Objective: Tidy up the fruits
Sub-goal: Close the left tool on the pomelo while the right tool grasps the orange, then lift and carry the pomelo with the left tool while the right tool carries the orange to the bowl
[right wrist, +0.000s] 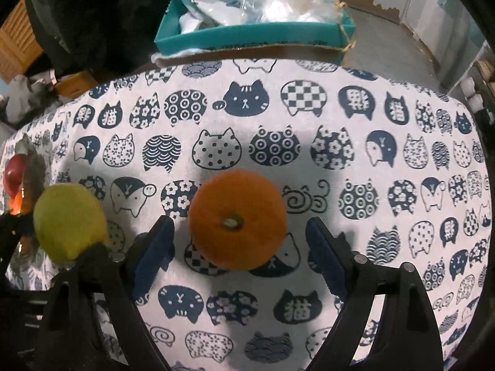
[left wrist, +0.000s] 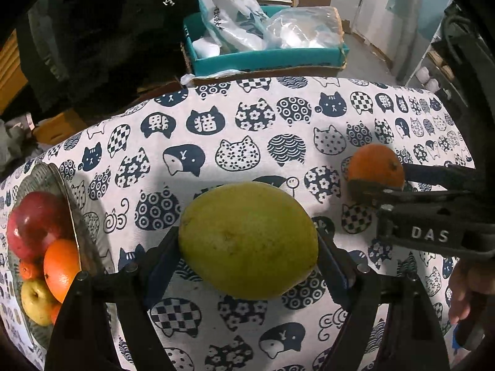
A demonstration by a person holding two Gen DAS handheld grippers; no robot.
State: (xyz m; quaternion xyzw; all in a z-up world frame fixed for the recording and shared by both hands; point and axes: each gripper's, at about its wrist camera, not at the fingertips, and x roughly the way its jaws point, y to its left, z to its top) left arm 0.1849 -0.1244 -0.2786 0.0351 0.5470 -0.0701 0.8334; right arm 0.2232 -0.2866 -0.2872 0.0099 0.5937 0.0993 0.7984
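Observation:
A large yellow-green citrus fruit (left wrist: pixel 247 241) is gripped on both sides by the blue pads of my left gripper (left wrist: pixel 247 247), just above the cat-print tablecloth (left wrist: pixel 216 130). The right wrist view shows the same fruit (right wrist: pixel 69 219) at the left. A small orange (right wrist: pixel 236 219) rests on the cloth, stem end up, between the fingers of my right gripper (right wrist: pixel 238 227). There is a gap on each side of it, so the jaws are open. From the left wrist view, that orange (left wrist: pixel 376 164) and the right gripper (left wrist: pixel 383 182) are at the right. A glass bowl (left wrist: pixel 66 191) at the left holds a red apple (left wrist: pixel 34 222), oranges (left wrist: pixel 60 266) and a yellow apple (left wrist: pixel 35 303).
Beyond the table's far edge stands a teal box (left wrist: pixel 269 55) stuffed with plastic bags. A person's hand (left wrist: pixel 467 290) holds the right gripper at the right edge. Dark clutter and cardboard lie off the table's far left corner.

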